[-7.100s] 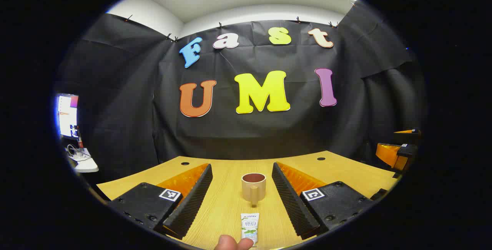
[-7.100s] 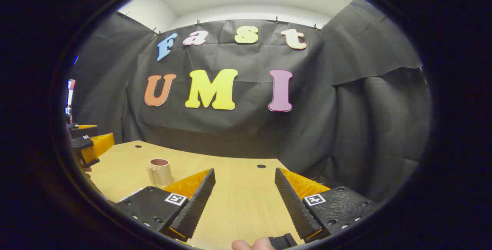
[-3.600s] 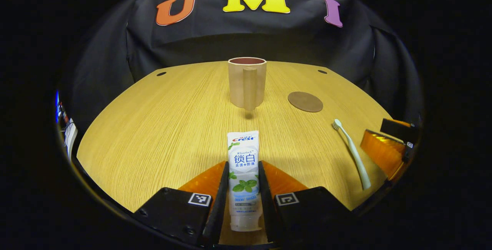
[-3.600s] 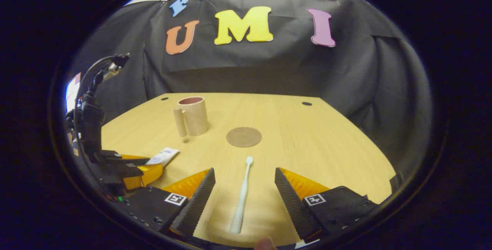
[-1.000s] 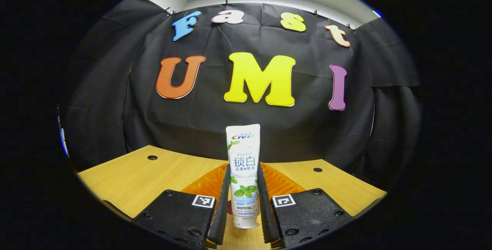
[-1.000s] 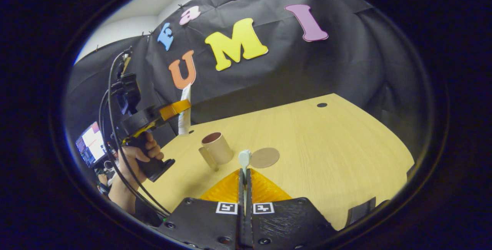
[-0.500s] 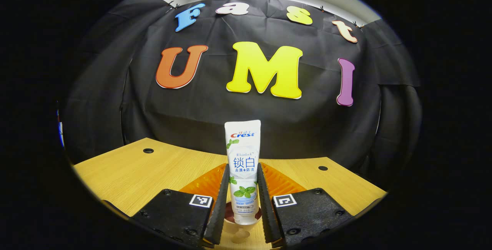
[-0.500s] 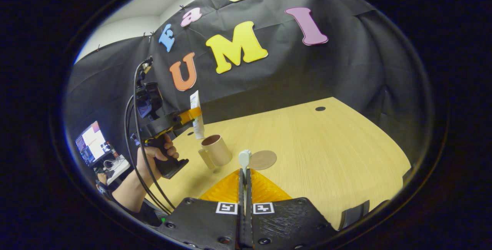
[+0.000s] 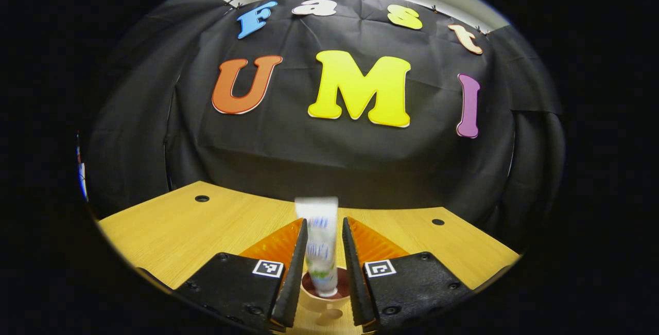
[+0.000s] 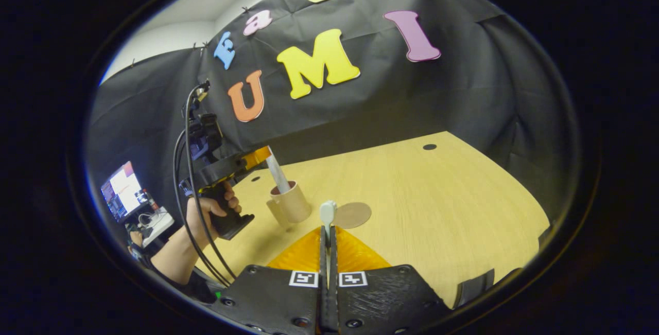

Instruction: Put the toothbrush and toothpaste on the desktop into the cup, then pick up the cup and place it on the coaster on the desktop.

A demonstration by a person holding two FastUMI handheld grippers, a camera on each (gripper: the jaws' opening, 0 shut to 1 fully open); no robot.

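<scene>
Left gripper view: the left gripper point(image 9: 322, 263) sits directly above the cup point(image 9: 323, 294), its fingers parted a little, with the toothpaste tube point(image 9: 319, 245) between them, motion-blurred, lower end already inside the cup's mouth; whether the fingers touch the tube cannot be told (blur hides the edges). The cup stands on the wooden desktop point(image 9: 170, 227). Right gripper view: the right gripper point(image 10: 327, 252) is closed tight on the toothbrush point(image 10: 327, 214), both fingers pressing its handle, brush head upright above the fingertips. Beyond it the round coaster point(image 10: 352, 214) lies flat, just beside the cup point(image 10: 291, 204), where the tube point(image 10: 277, 173) leans tilted. A hand point(image 10: 213, 211) holds the left gripper point(image 10: 257, 157) over the cup. A lit monitor point(image 10: 122, 190) stands off to one side.
</scene>
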